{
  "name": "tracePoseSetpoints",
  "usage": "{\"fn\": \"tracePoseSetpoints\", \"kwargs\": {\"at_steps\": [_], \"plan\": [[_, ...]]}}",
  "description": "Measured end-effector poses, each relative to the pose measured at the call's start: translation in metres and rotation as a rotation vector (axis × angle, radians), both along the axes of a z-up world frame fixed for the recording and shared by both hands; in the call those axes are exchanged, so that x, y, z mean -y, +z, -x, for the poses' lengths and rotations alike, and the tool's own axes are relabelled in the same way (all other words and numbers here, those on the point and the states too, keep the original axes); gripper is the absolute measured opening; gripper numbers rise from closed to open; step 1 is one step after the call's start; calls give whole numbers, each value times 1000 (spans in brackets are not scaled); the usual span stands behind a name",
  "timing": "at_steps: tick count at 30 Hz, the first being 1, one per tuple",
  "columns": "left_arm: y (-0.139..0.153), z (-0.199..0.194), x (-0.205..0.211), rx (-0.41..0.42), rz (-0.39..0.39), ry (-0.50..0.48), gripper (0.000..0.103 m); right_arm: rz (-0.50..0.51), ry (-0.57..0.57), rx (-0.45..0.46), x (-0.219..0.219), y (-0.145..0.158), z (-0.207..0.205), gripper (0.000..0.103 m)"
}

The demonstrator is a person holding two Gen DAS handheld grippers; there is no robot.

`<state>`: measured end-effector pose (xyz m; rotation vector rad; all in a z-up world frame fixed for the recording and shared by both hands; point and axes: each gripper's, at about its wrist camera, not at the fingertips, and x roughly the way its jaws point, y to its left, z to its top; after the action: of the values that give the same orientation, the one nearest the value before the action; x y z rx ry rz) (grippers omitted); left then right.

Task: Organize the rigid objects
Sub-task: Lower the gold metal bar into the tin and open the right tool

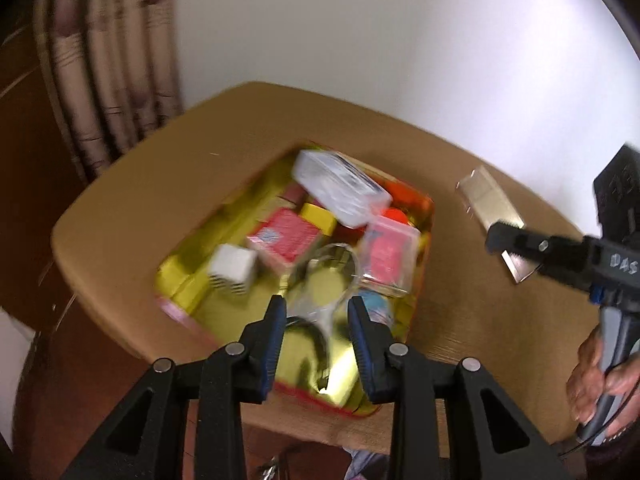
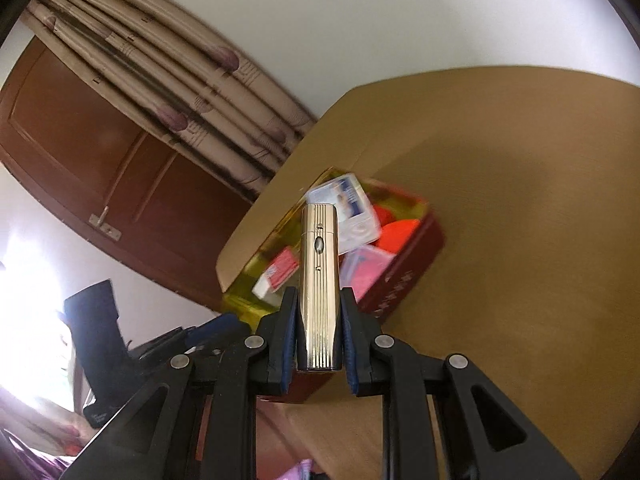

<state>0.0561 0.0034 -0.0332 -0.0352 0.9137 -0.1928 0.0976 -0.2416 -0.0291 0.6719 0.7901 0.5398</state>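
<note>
A gold-lined box [image 1: 192, 280] with dark red outer walls [image 2: 404, 280] sits on the tan table. It holds a clear plastic case [image 1: 340, 188], a red card pack [image 1: 286, 240], a white cube [image 1: 234, 268], a yellow block [image 1: 320, 216], a pink case [image 1: 388, 256], an orange piece [image 2: 396, 232] and a clear glass item [image 1: 328, 280]. My left gripper [image 1: 318, 304] is open above the box's near side, with the glass item between its fingertips. My right gripper [image 2: 319, 300] is shut on a gold ribbed metal case [image 2: 320, 280], held to the right of the box [image 1: 490, 208].
The tan table [image 1: 160, 184] stands against a white wall [image 1: 360, 40]. A patterned curtain [image 1: 108, 80] and a brown wooden door [image 2: 80, 140] are to the left. The table's near edge [image 1: 312, 432] is just below the box.
</note>
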Motion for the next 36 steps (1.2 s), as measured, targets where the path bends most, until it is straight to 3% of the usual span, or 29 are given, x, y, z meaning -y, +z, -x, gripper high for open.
{"fn": "tracePoseSetpoints", "kwargs": {"at_steps": [4, 7, 13, 22, 26, 33, 36], "plan": [[6, 20, -26, 48, -37, 125, 37, -79, 36, -40, -19, -4, -5, 18], [7, 29, -43, 79, -59, 206, 37, -179, 48, -120, -40, -18, -17, 19], [5, 31, -63, 96, -49, 267, 37, -164, 24, -211, -76, -37, -17, 19], [-5, 27, -65, 54, -22, 227, 37, -94, -79, -214, -74, -41, -23, 22], [-8, 24, -67, 36, -9, 216, 37, -28, -107, -174, -79, -34, -20, 29], [-9, 25, -66, 24, 8, 200, 37, 96, -121, -70, -69, -9, -4, 30], [-8, 27, -63, 34, 0, 186, 37, 224, -137, 12, -74, 5, 13, 34]]}}
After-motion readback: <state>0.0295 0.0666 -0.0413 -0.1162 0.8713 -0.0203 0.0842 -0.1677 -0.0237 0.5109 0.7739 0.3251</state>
